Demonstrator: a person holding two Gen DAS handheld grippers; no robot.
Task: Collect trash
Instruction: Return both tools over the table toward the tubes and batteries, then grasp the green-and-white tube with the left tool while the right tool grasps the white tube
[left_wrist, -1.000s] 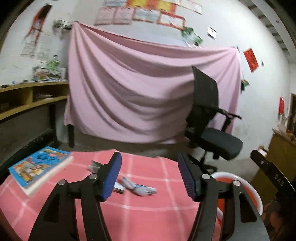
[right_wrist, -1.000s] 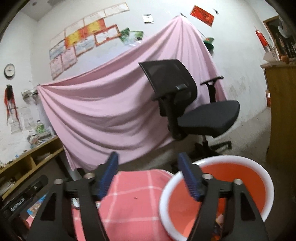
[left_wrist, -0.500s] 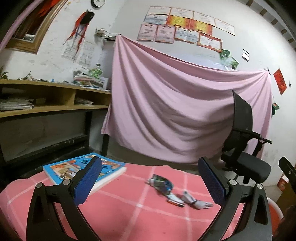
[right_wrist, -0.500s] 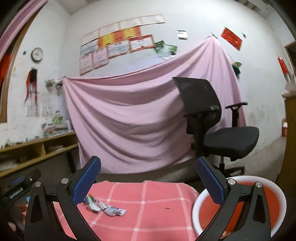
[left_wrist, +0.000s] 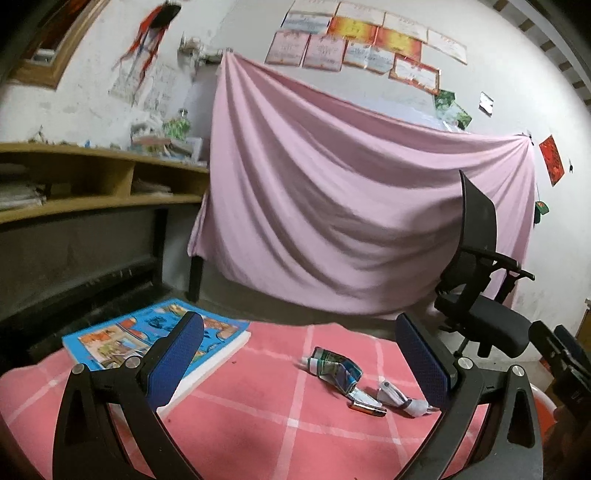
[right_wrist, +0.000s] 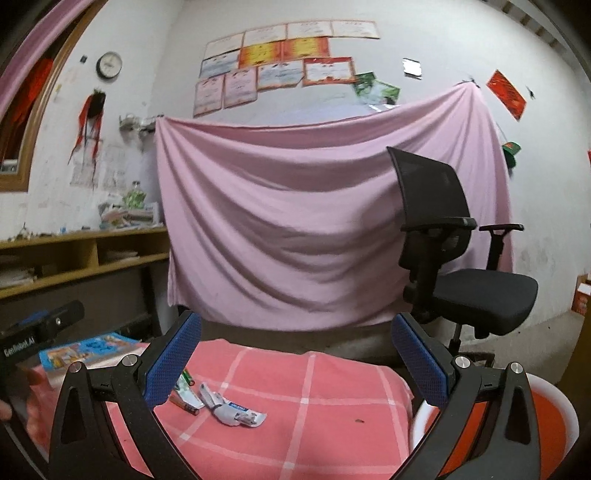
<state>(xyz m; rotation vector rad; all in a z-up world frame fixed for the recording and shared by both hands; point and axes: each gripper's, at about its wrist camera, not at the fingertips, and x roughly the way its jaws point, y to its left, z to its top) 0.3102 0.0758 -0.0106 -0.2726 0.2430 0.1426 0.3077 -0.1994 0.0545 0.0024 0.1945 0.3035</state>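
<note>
On the pink checked tablecloth (left_wrist: 258, 417) lie a squeezed green-blue tube (left_wrist: 334, 369), a small battery (left_wrist: 365, 408) and a crumpled white tube (left_wrist: 402, 398). The white tube (right_wrist: 236, 408) and a battery (right_wrist: 186, 406) also show in the right wrist view. My left gripper (left_wrist: 299, 358) is wide open and empty, above and short of the trash. My right gripper (right_wrist: 295, 358) is wide open and empty, the trash below its left finger. An orange bin with a white rim (right_wrist: 546, 413) stands at the table's right.
A blue picture book (left_wrist: 147, 339) lies on the table's left. A black office chair (right_wrist: 454, 266) stands behind the table on the right. A pink sheet (right_wrist: 314, 214) hangs on the back wall. Wooden shelves (left_wrist: 92, 184) run along the left wall.
Both grippers opened wide from a narrower gap and swung left and back from the bin, bringing the trash on the cloth into view.
</note>
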